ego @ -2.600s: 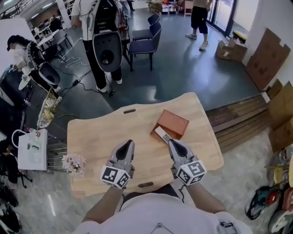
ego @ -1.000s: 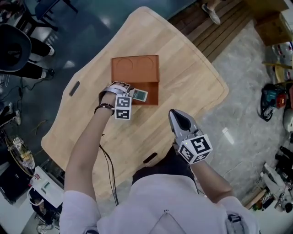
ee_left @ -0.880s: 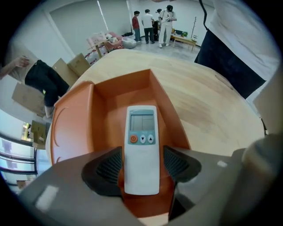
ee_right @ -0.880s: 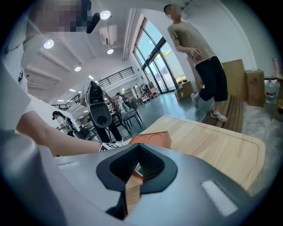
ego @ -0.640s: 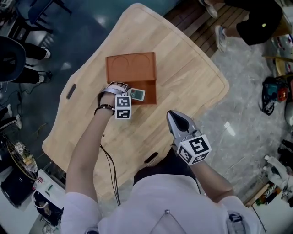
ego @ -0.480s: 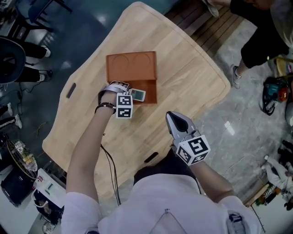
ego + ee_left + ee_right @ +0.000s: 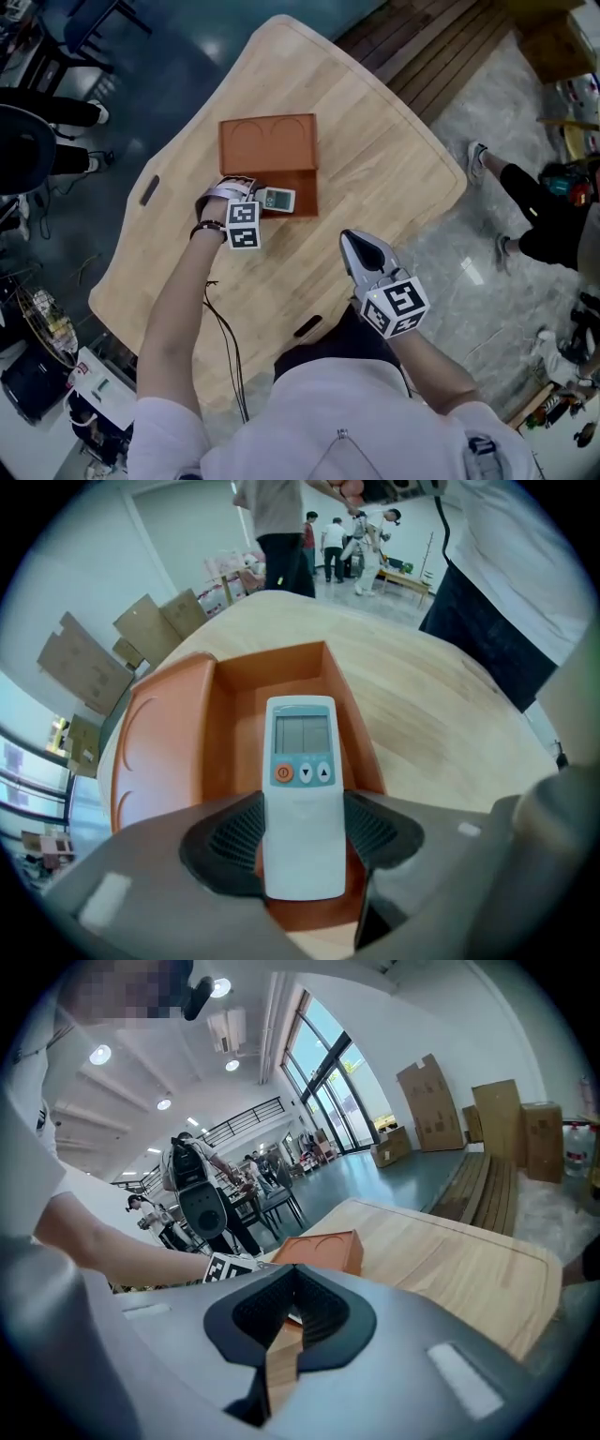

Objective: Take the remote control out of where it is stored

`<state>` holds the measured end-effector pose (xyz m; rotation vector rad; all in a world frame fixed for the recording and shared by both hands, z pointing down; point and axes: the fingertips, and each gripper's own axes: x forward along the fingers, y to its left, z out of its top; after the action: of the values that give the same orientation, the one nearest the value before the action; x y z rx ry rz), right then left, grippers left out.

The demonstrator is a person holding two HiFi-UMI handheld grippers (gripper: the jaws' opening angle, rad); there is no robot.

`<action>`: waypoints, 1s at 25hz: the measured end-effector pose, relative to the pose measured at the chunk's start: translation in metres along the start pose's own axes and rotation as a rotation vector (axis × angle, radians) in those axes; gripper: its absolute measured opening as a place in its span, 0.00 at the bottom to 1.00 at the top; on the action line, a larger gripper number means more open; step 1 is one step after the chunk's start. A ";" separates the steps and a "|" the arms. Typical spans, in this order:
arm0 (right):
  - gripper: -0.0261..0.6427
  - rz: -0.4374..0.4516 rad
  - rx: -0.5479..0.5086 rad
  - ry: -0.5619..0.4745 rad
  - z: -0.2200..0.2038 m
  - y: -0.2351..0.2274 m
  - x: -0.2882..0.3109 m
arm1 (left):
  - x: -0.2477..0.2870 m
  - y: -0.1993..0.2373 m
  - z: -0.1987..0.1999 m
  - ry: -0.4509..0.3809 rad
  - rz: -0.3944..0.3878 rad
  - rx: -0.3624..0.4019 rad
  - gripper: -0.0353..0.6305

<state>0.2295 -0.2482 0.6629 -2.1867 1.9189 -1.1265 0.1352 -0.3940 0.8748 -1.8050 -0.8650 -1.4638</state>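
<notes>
At the table's middle, our left gripper clamps both jaws on the lower half of the white remote control, whose screen end reaches into the orange box's open compartment. Our right gripper hovers near our body, well apart from the box, jaws together on nothing.

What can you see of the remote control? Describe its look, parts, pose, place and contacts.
The remote control is a slim white rectangle, seemingly plastic, with a pale grey screen at its top and, below it, a round orange button and two grey arrow buttons. It is face up, pointing away along the left gripper, whose ribbed jaws are closed on its sides. It sits over the open compartment of the orange-brown box; whether it touches the box floor cannot be told.
</notes>
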 end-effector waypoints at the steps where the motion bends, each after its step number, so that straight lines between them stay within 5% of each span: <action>1: 0.08 -0.001 -0.004 -0.004 0.002 -0.001 -0.002 | -0.008 0.001 0.004 -0.023 0.012 -0.028 0.46; 7: 0.08 0.037 -0.064 -0.059 0.030 0.016 -0.011 | -0.090 0.015 0.030 -0.215 0.193 -0.282 0.46; 12: 0.08 0.116 -0.161 -0.107 0.063 0.058 -0.022 | -0.195 0.014 0.038 -0.472 0.420 -0.631 0.46; 18: 0.08 0.249 -0.263 -0.165 0.101 0.125 -0.030 | -0.340 -0.041 0.028 -0.807 0.712 -1.008 0.46; 25: 0.08 0.438 -0.338 -0.216 0.135 0.218 -0.030 | -0.463 -0.127 0.011 -0.942 1.081 -1.167 0.46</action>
<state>0.1142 -0.3331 0.4486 -1.7730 2.4502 -0.5093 -0.0358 -0.3551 0.4279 -3.0627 0.8675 -0.2271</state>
